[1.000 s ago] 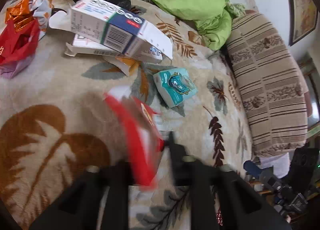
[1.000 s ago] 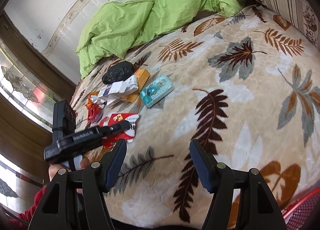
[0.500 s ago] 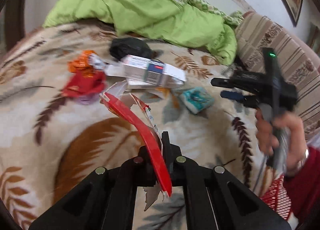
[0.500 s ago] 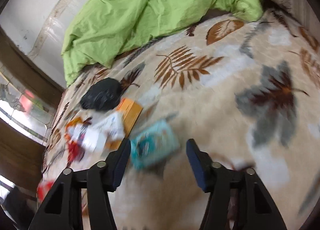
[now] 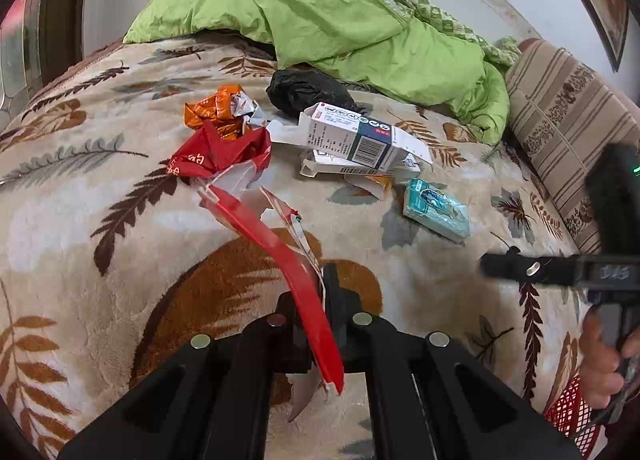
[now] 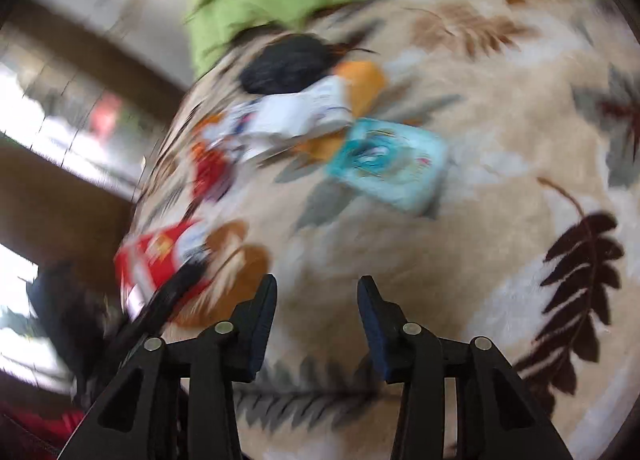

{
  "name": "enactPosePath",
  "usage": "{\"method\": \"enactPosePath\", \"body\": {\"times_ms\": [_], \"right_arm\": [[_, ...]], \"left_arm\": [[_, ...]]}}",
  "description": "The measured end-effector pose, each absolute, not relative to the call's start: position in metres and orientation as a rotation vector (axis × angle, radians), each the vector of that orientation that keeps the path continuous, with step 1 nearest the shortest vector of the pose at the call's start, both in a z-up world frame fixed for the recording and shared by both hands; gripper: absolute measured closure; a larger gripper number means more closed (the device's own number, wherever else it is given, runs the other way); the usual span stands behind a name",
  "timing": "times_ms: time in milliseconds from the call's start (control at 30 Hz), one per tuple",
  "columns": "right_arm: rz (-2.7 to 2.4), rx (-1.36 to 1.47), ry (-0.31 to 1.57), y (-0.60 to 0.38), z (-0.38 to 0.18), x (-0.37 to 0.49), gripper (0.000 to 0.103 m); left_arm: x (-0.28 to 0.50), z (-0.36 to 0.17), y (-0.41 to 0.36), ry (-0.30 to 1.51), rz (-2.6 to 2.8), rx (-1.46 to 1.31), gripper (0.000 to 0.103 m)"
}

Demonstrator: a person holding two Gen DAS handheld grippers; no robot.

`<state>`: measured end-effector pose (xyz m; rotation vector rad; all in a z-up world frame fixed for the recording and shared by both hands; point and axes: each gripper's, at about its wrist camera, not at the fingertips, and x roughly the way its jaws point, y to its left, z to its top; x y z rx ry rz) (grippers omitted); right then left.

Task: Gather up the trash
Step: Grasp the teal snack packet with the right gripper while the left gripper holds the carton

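Trash is mostly not picked up yet. On the blanket (image 5: 100, 220) lie, from the left, a crumpled red wrapper (image 5: 218, 150), white boxes (image 5: 356, 140) and a teal packet (image 5: 436, 208). The left gripper (image 5: 316, 312) pinches one torn red wrapper (image 5: 280, 256). The right gripper (image 6: 316, 320) has been closing, with nothing between its fingers. Bare blanket near it leaves room.

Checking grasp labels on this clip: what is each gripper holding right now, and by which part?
The left gripper is shut on the red wrapper, pinching its near end. The right gripper holds nothing; its jaws, just closing, stand apart over bare blanket.
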<state>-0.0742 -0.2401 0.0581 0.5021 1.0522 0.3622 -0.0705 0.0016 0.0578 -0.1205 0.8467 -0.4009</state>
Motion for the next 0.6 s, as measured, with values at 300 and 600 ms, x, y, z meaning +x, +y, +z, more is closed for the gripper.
{"method": "enactPosePath", "body": {"times_ms": [300, 600], "right_arm": [[0.176, 0.256, 0.933, -0.259, 0.07, 0.006, 0.022], [0.314, 0.151, 1.035, -0.223, 0.045, -0.002, 0.022]], "left_arm": [[-0.073, 0.058, -0.002, 0.83, -0.401, -0.092, 0.099], [-0.067, 0.054, -0.001, 0.847, -0.411, -0.117, 0.099]]}}
